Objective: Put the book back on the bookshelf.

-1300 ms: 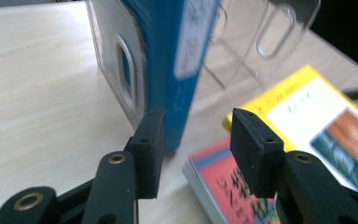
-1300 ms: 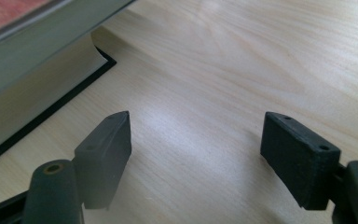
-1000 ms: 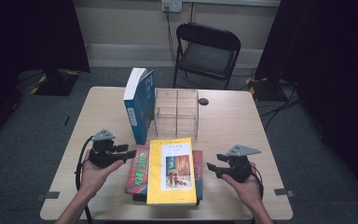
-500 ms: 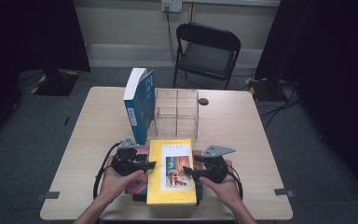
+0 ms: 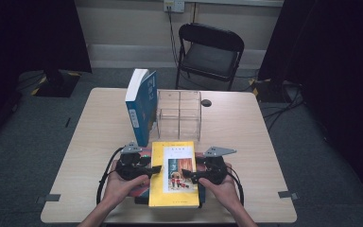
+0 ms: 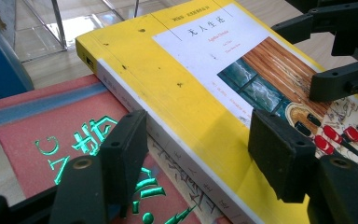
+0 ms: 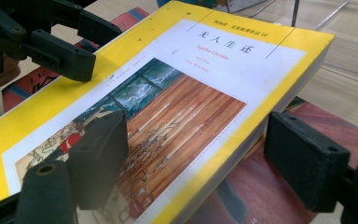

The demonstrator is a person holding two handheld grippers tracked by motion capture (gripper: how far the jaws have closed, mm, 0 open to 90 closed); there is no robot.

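Both grippers, left gripper (image 5: 155, 169) and right gripper (image 5: 189, 177), have just been opening, jaws astride yellow book (image 5: 174, 173), unclamped; risk: uneven closing skews it off red book (image 6: 42, 140).

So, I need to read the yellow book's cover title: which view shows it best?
The right gripper view: the yellow book lies close, its white title panel and picture sharp and almost whole. The left gripper view shows the title too, but from the spine side with the picture partly hidden by jaws. In the high view the book is whole, its print too small.

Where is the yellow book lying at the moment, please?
In the high view, the yellow book lies at the table's near edge atop a red book, just before the clear rack.
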